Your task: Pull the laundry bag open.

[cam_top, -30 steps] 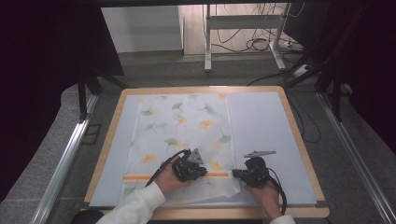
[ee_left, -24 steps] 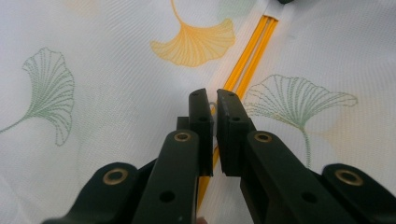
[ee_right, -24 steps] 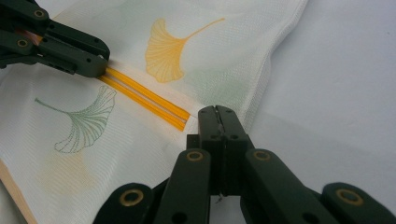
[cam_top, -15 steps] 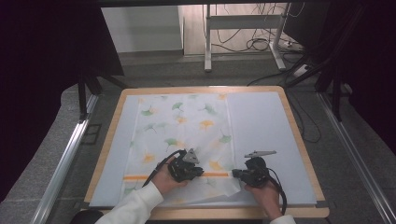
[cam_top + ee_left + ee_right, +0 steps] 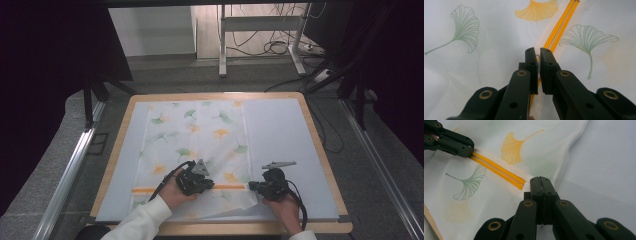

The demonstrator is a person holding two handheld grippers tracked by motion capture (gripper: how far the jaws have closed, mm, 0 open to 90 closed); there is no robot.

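Two tongs work one cloth here. From the high view we see the white cloth point(image 5: 197, 140), printed with green and orange ginkgo leaves, spread on the pale table point(image 5: 280, 130), its near edge rumpled and partly turned up. An orange stripe point(image 5: 225, 187) crosses it; the left gripper point(image 5: 200, 181) sits on that stripe, and the right gripper point(image 5: 256, 187) sits at the stripe's end, on the cloth's side edge.

Along the left gripper point(image 5: 539, 53) in its own view, we see the jaws drawn almost together on the cloth point(image 5: 486, 37), pinching a small fold of it right on the double orange stripe point(image 5: 560, 22), which runs away beyond the tips. Green leaves lie to either side, an orange one ahead.

In the right gripper view, the right gripper point(image 5: 541, 180) has its jaws pressed together on the cloth point(image 5: 536, 150) hem, just beside the stripe point(image 5: 499, 171) end. The weave looks fine and ribbed. Bare table point(image 5: 609, 157) lies to one side; the left gripper point(image 5: 461, 148) grips farther along the stripe.
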